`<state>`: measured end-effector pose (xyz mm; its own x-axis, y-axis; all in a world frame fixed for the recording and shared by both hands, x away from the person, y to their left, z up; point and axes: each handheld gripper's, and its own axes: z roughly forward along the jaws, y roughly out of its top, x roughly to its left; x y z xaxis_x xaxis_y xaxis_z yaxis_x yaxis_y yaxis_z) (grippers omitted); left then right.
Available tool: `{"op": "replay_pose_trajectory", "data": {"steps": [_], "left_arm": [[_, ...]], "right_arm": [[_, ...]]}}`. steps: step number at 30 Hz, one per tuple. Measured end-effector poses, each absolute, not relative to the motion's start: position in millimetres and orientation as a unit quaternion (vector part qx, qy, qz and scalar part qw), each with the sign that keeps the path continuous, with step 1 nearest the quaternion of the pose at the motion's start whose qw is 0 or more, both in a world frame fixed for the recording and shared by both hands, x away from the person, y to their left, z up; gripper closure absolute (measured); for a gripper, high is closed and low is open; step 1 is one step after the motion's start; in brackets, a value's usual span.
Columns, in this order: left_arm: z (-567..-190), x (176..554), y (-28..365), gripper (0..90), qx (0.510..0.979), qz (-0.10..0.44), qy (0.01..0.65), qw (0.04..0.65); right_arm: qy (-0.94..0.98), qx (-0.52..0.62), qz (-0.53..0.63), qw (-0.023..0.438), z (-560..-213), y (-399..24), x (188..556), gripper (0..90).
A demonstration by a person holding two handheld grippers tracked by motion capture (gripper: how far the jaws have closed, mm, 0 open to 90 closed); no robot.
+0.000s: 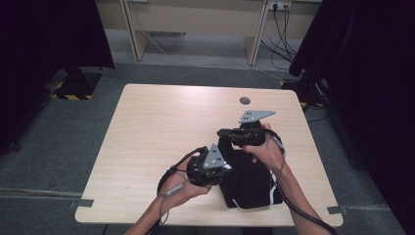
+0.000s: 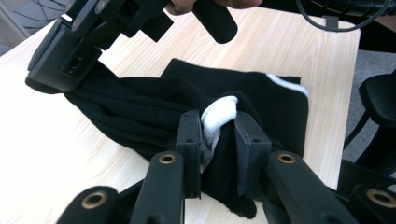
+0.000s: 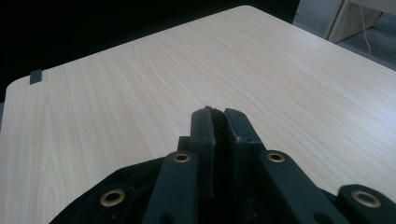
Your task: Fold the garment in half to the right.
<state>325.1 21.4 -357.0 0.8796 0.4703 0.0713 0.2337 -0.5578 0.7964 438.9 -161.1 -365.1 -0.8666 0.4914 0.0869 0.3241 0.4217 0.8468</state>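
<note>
While a dark garment (image 1: 249, 178) lies bunched at the lower right of the pale wooden desk (image 1: 156, 127) in the high view, both hands hold claws over it. Low in the frame's middle, the left claw (image 2: 218, 135) pinches a fold of black cloth with a white band, seen close in the left gripper view. Just above and to the right, the right claw (image 3: 219, 122) is pressed together on a thin edge of the same black cloth.
</note>
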Motion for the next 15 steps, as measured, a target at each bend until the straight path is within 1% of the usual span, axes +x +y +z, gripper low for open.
{"op": "replay_pose_trajectory", "data": {"steps": [15], "left_arm": [[-366, 332, -18, 73.9, 0.883, 0.125, 0.182, 0.415]], "right_arm": [[0.833, 0.265, 0.476, 0.093, -374, -198, 437, 82.6]]}}
